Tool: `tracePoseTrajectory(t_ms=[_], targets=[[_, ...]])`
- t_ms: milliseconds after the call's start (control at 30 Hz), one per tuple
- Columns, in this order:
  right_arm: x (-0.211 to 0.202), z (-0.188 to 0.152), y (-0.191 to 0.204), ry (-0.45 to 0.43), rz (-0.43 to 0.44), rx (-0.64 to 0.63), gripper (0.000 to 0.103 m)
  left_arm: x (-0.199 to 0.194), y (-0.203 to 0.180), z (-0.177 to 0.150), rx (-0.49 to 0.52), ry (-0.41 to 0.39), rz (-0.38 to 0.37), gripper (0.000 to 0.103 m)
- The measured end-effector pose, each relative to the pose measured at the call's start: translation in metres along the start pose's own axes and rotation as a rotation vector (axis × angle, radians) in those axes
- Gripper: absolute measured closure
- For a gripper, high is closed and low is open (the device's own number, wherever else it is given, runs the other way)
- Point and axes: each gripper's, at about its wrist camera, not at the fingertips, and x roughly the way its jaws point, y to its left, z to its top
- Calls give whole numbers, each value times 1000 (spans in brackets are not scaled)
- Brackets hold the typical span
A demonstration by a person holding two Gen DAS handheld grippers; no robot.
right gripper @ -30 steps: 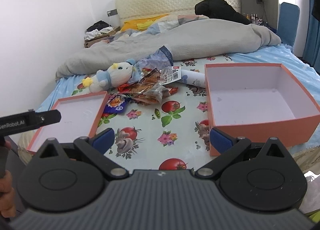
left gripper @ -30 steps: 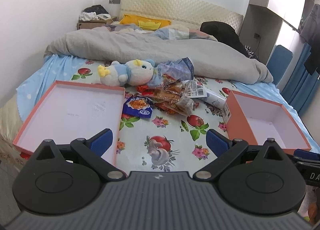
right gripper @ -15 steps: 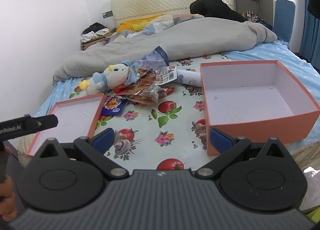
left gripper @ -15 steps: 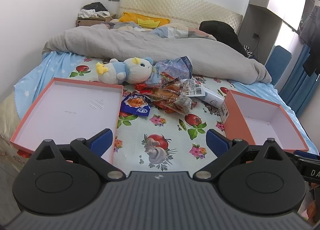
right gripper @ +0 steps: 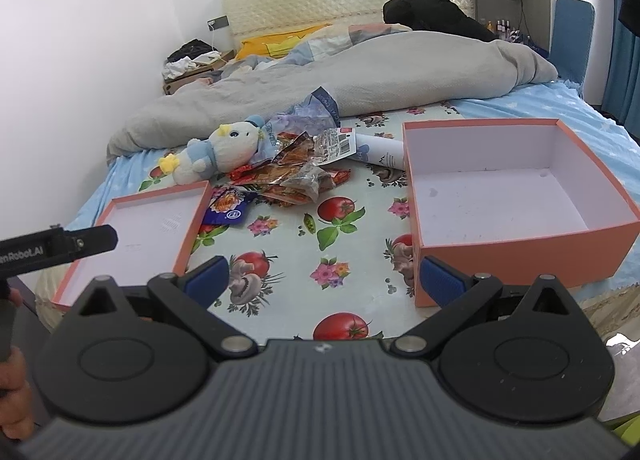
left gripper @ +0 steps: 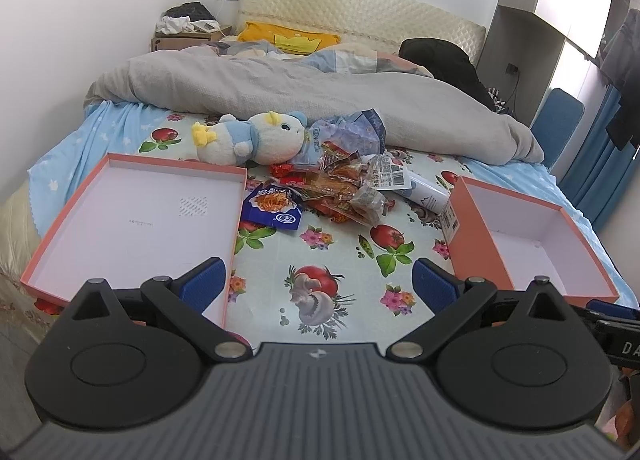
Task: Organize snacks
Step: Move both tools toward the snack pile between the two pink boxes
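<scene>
A heap of snack packets [left gripper: 344,188] [right gripper: 296,176] lies mid-bed on a floral sheet, with a blue packet [left gripper: 274,209] [right gripper: 226,208] at its left edge. A deep orange box [left gripper: 524,240] [right gripper: 520,236] stands at the right. Its shallow lid [left gripper: 60,244] [right gripper: 188,232] lies at the left. My left gripper [left gripper: 318,286] is open and empty, above the sheet's near edge, short of the snacks. My right gripper [right gripper: 324,278] is open and empty, just left of the deep box's front corner.
A blue-and-white plush toy [left gripper: 248,138] [right gripper: 216,150] lies behind the snacks. A white tube [left gripper: 426,192] [right gripper: 382,152] lies by the deep box. A grey duvet [left gripper: 300,92] covers the far bed. A wall is at the left, a blue chair [left gripper: 556,116] at the right.
Both grippers have risen and pulled slightly back, so the bed and boxes sit lower and smaller in view. Both stay open. Nothing on the bed has moved.
</scene>
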Motion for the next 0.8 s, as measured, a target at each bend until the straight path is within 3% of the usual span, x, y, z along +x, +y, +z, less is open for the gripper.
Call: tracePoseTrajectory(t_ms=[800], targets=[[13,-9,2,24,33,-22,0,37,2,-12,20,71,8,2]])
